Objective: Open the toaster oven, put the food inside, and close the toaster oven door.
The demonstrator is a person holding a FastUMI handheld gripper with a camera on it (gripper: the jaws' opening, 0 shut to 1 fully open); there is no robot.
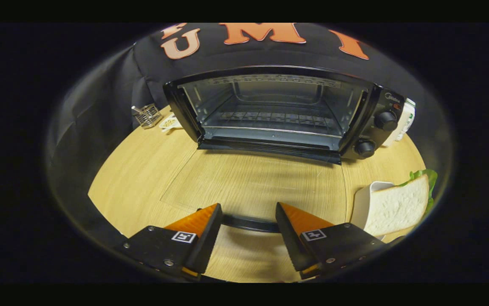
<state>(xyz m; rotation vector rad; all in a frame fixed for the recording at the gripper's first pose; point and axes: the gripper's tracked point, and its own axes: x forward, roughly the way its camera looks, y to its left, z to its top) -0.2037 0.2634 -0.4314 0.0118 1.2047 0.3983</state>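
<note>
Although the oven stands open, its cavity holds nothing but the rack, so only the first step reads as done. The glass door lies folded down flat on the table, reaching toward the gripper, with its dark handle running crosswise between the fingertips. The fingers are spread apart, one to each side of the handle's middle; neither can be seen pressing on it, and whether they touch it cannot be told.

The sandwich, white bread with green leaf behind, leans upright in a white dish beside the right finger, well short of the oven. Its broad face is turned toward the camera and its long axis runs roughly up and down, tilted slightly.

Remaining, by judgement: move the food onto the rack, then raise the door shut.
</note>
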